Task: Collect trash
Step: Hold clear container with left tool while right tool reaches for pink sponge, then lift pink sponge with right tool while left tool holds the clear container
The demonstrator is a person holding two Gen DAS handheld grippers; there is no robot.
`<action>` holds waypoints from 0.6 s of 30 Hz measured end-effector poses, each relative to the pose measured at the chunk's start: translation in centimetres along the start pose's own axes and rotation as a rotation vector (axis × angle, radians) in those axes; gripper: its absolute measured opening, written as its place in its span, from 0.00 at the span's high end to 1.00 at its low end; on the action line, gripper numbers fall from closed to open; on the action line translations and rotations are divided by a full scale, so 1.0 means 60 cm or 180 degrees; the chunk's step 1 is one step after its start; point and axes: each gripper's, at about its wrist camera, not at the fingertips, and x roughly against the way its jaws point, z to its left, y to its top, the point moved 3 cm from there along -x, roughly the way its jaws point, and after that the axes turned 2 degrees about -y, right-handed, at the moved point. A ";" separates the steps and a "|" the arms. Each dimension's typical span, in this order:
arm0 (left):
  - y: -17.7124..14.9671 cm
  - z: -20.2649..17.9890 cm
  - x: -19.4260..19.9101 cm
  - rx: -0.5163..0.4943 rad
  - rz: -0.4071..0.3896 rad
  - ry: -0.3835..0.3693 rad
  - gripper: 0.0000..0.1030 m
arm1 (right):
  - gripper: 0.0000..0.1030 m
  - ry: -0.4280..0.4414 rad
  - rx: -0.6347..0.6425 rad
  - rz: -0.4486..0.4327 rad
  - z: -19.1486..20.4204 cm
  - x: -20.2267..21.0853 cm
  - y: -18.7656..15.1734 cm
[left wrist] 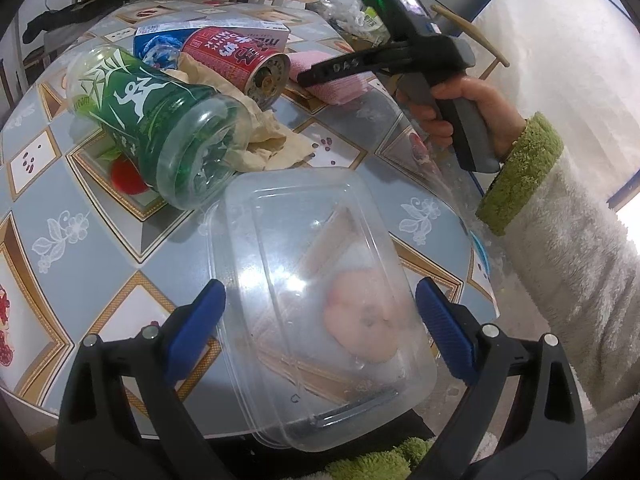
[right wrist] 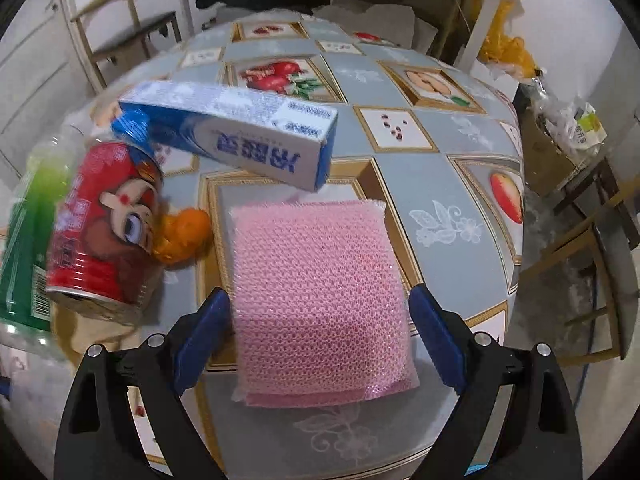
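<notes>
- Nearest the left camera, a clear tub (left wrist: 320, 304) lies on the table (left wrist: 120, 248), its near end hanging past the edge toward the person.
- Left gripper (left wrist: 320, 328) has its blue fingers (left wrist: 200, 332) spread wide, one on each side of the tub; whether the pads touch its walls cannot be told, and nothing is clamped.
- Right gripper (right wrist: 320, 336) likewise stands spread around a pink sponge (right wrist: 320, 300), with a gap visible between each pad and the sponge's sides. It holds nothing.
- From the left view the right hand (left wrist: 452, 116) grips its tool's handle, the tool's tip reaching over the sponge.
- Other trash sits behind: a green bottle (left wrist: 160, 128) on its side, a red can (left wrist: 240, 64) beside it, crumpled brown paper (left wrist: 264, 140) under both, a blue box (right wrist: 240, 132) leaning above the can, and orange peel (right wrist: 184, 236) between can and sponge.
- Step in hand, judging by the poses: both grippers are lined up for a grasp, none yet made.
- Next move likely calls for squeezing each pair of fingers inward; the tub looks thin and slippery, so a firm hold low on its walls would suit, while the sponge should compress easily.
- Where the trash is meant to go is not visible in either view.
</notes>
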 end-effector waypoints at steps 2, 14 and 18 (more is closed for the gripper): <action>0.000 0.000 0.000 0.0003 -0.0001 0.0011 0.11 | 0.15 -0.0013 -0.0085 0.0051 -0.006 -0.007 -0.007; 0.001 -0.002 0.002 -0.0007 -0.0032 0.0063 0.12 | 0.21 0.0189 -0.0717 -0.0053 0.007 0.108 -0.176; 0.000 -0.004 0.002 0.0001 -0.0047 0.0088 0.12 | 0.20 0.0243 -0.0855 -0.0003 0.033 0.150 -0.256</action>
